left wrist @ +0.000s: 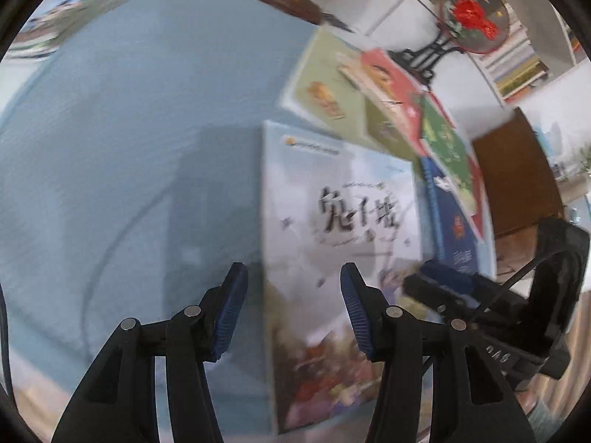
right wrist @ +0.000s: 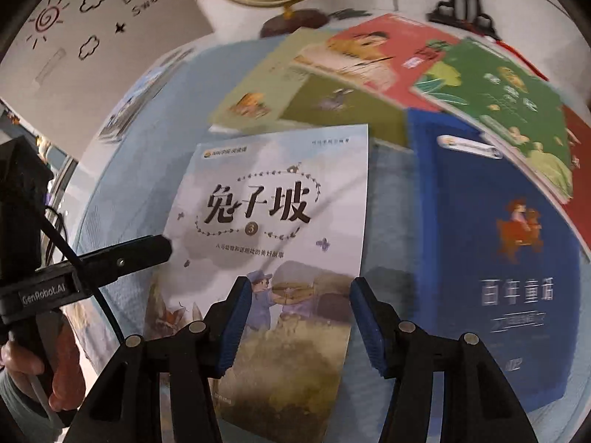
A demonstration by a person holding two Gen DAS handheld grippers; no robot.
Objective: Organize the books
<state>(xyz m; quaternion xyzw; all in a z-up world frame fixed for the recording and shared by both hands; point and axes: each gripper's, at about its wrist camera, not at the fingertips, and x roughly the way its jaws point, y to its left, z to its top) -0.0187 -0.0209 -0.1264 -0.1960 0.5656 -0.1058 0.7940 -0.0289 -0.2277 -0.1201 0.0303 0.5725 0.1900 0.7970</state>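
Risk: thin pale picture book [right wrist: 273, 258] lies flat on the blue-cloth bench [left wrist: 129, 129], so pads may slide over the cover or snag cloth. Right gripper [right wrist: 295, 325] hovers released over its lower half; left gripper [left wrist: 291, 310], also empty, straddles its left edge. Blue book [right wrist: 498, 258] just right, others fanned behind.

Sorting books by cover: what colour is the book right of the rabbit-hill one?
Deep blue book, with an orange-red figure; clearest in the right wrist view.

"兔子坡 3" on pale book [right wrist: 273, 243], "GenRobot.AI" on left gripper [right wrist: 162, 249]
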